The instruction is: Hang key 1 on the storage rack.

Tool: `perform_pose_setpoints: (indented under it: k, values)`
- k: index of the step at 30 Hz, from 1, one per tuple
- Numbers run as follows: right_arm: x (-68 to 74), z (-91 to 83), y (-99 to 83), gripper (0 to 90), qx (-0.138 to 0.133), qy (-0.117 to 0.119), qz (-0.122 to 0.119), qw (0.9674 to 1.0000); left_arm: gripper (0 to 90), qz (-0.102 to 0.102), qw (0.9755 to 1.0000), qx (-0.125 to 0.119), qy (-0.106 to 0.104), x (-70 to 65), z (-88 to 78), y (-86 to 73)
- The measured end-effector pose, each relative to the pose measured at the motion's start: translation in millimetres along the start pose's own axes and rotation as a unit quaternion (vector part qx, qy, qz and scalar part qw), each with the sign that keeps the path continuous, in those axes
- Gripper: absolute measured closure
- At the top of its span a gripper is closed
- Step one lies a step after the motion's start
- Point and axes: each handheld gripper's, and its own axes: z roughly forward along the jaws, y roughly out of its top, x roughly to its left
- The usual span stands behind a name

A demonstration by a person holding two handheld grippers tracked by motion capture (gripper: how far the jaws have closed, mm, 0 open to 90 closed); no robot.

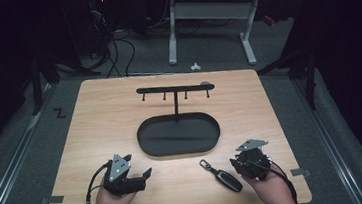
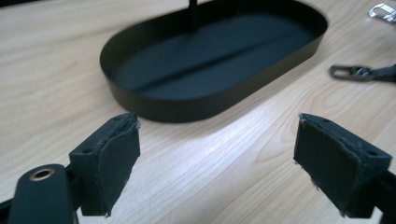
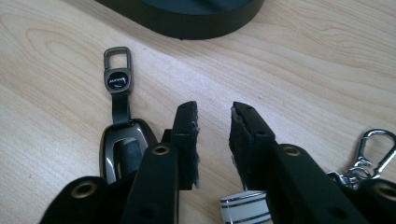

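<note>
On the near right part of the wooden table (image 1: 95, 120), a dark key fob (image 1: 227, 180) with a short strap and metal clip lies flat, slanting from its clip end, nearer the tray, down to its body at the near edge. The right gripper (image 1: 239, 165) sits just right of it, held in the person's right hand (image 1: 273, 191); in the right gripper view its jaws stand a little apart with only bare wood between them, and the key fob (image 3: 122, 140) lies just outside the left jaw, not gripped. A silver clasp (image 3: 373, 156) and a white striped piece (image 3: 245, 207) show near that gripper's base, though what they belong to is hard to tell. The left gripper (image 1: 146, 178), at the near left, points toward the middle of the table with its jaws spread wide and nothing in them. Beyond both lies a black oval tray (image 1: 145, 140) with an upright post carrying a hook bar (image 1: 175, 88).
</note>
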Motion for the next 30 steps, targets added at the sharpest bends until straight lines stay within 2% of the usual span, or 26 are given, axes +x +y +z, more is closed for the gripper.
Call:
perform_pose_setpoints:
  k: [5, 7, 10, 16, 20, 22, 24, 25, 26, 30]
  values:
    - [1.5, -1.8, 9.1, 69.3, 0.025, -0.003, -0.010, 0.9996, 15.0, 0.006, 1.0000, 0.003, -0.007, -3.4, 1.3, -0.1]
    - [1.2, -1.0, 13.2, 67.8, 0.042, 0.000, -0.016, 0.9990, 15.2, 0.009, 0.9999, 0.005, -0.006, -4.1, 1.9, -0.5]
    - [1.1, -0.4, 15.9, 65.8, 0.053, 0.004, -0.019, 0.9984, 15.2, 0.011, 0.9999, 0.002, -0.008, -5.1, 2.1, -0.6]
    - [-3.4, 1.2, 26.5, 61.9, 0.101, 0.006, -0.018, 0.9947, 14.9, 0.006, 0.9998, 0.005, -0.017, -3.4, 3.2, -1.0]
    - [-4.6, 3.9, 33.5, 59.6, 0.138, 0.002, -0.026, 0.9901, 14.0, 0.002, 0.9998, 0.003, -0.021, -1.8, 3.8, -1.3]
    - [-1.7, 6.5, 35.6, 58.8, 0.152, -0.003, -0.043, 0.9874, 14.0, 0.001, 0.9997, 0.002, -0.023, -1.2, 3.8, -1.6]
    - [0.2, 9.5, 37.9, 58.3, 0.169, -0.003, -0.052, 0.9842, 14.6, -0.001, 0.9997, -0.001, -0.026, -0.1, 3.9, -2.6]
    - [0.8, 12.8, 40.5, 57.5, 0.186, -0.001, -0.058, 0.9808, 14.9, -0.001, 0.9996, -0.002, -0.029, 0.5, 3.9, -3.2]
    - [0.8, 12.8, 40.5, 57.5, 0.186, -0.001, -0.058, 0.9808, 14.9, 0.001, 0.9995, -0.003, -0.031, 0.8, 3.8, -3.9]
    - [0.8, 19.8, 45.3, 55.2, 0.216, 0.005, -0.068, 0.9739, 14.9, 0.012, 0.9995, -0.002, -0.029, -0.2, 4.7, -5.4]
